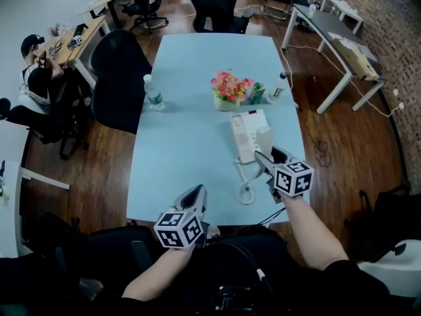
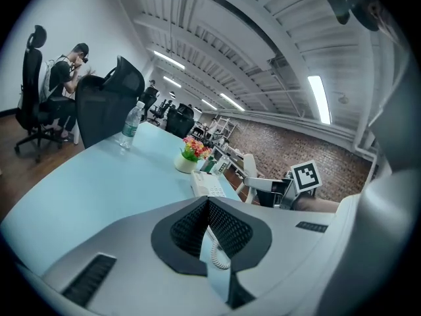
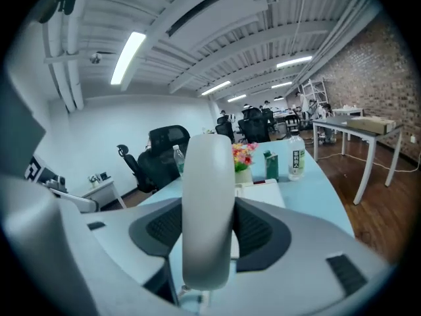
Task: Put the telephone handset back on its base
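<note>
Nearest to us, the left tool (image 1: 196, 193) hangs over the near edge of the pale blue tabletop (image 1: 191, 130). Its jaws are brought together with nothing between them. Past their tips, its own view shows a stretch of the coiled cord (image 2: 217, 254).

To its right and a little further in, the right tool (image 1: 264, 155) is clamped on the white handset (image 3: 208, 170). The pads press on either side of the grip, and the handset stands upright between them in that tool's view. From above, we see the handset over the right-hand side of the base (image 1: 243, 131), which lies flat toward the right edge of the tabletop with its keypad facing up. We cannot tell from any view whether the handset touches the base or is held just clear of it. The cord runs from the base toward us and ends in a loop on the tabletop near the front edge.

Beyond the base stands a pot of pink and yellow flowers (image 1: 230, 89). A green carton (image 1: 256, 93) is just beside it, and a bottle (image 1: 279, 86) is further right. A second bottle (image 1: 152, 92) stands near the left edge, next to a black office chair (image 1: 118, 78). At a desk well off to the left a person (image 1: 36, 78) sits
</note>
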Demonstrator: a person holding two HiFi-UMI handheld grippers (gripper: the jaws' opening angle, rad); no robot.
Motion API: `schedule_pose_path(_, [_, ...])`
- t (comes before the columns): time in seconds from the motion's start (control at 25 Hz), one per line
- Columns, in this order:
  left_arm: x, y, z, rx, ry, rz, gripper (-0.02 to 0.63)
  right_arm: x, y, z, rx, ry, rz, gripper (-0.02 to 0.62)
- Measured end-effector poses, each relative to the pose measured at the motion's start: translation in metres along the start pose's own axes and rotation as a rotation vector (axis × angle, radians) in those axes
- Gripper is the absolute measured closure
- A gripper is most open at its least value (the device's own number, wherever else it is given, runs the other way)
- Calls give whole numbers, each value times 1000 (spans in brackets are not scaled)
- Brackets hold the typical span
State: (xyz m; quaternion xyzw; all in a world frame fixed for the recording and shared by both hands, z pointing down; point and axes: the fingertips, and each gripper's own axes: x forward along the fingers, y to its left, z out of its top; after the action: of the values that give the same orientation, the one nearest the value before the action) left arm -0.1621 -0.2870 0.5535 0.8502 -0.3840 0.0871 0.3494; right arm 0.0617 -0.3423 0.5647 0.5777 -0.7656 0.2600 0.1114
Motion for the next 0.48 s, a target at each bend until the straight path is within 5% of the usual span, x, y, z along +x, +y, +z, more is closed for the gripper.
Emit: schedule_pose_path(0.48, [-9,36,-7,-164,-81,179,606,129,-53,-17,34,224,-20,351])
